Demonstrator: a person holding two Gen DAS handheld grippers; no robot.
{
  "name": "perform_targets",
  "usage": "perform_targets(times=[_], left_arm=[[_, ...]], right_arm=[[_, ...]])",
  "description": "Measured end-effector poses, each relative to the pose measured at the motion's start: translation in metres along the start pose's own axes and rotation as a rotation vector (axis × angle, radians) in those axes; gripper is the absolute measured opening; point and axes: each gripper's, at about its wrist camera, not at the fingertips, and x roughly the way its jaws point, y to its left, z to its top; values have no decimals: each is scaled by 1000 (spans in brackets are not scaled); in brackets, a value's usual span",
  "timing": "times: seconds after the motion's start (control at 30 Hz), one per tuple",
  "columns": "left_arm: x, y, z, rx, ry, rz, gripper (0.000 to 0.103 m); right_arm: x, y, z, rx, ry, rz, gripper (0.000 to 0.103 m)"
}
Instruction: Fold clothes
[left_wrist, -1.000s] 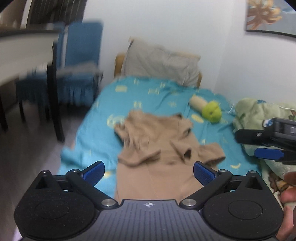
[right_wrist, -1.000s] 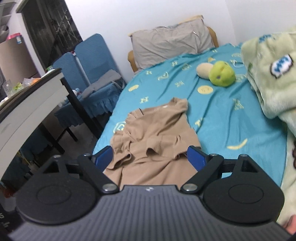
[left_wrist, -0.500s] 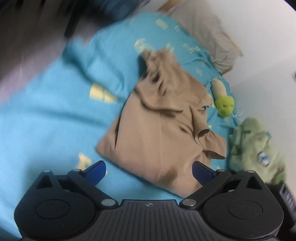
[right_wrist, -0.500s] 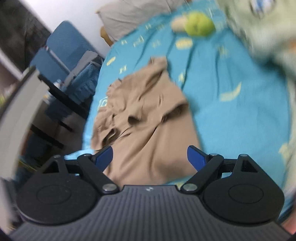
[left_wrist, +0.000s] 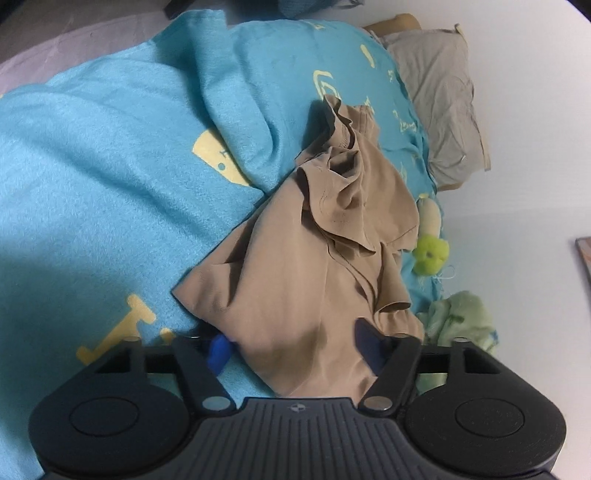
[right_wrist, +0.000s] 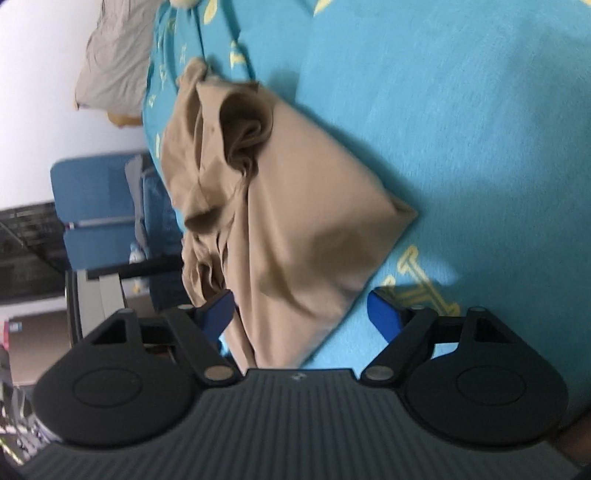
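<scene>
A tan shirt (left_wrist: 310, 266) lies crumpled on the teal bedsheet (left_wrist: 103, 177), sleeves bunched at its far end. My left gripper (left_wrist: 291, 350) is open, low over the shirt's near hem, with its fingers either side of the cloth edge. In the right wrist view the same shirt (right_wrist: 288, 221) lies on the sheet (right_wrist: 461, 129). My right gripper (right_wrist: 303, 314) is open and straddles the shirt's near edge by one bottom corner. Neither gripper holds the cloth.
A grey pillow (left_wrist: 439, 99) lies at the head of the bed. A green and cream plush toy (left_wrist: 428, 240) and a pale green blanket (left_wrist: 461, 314) lie beyond the shirt. Blue chairs (right_wrist: 96, 206) and a table stand beside the bed.
Both grippers have tilted and dropped from a high view of the bed to just above the shirt's near hem. The shirt has not moved. Both grippers stay open.
</scene>
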Motion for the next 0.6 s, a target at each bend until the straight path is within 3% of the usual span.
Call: perform_targets(times=[0.07, 0.13, 0.17, 0.23, 0.27, 0.47, 0.6], left_arm=[[0, 0, -1, 13, -6, 14, 46], [-1, 2, 0, 11, -20, 30, 27], [-2, 3, 0, 5, -26, 30, 24], [-6, 4, 1, 2, -44, 20, 13], [-8, 2, 0, 13, -54, 11, 12], [-39, -17, -4, 77, -90, -104, 7], [-81, -43, -12, 161, -143, -130, 5]], right_arm=[[-1, -1, 2, 10, -27, 0, 69], [-1, -3, 5, 21, -39, -7, 52], [-1, -3, 5, 15, -44, -18, 46], [-2, 0, 3, -18, -59, -35, 24], [-3, 3, 1, -39, -71, -37, 20], [-27, 32, -6, -176, -153, -26, 13], [-55, 52, -13, -233, -182, 3, 13]])
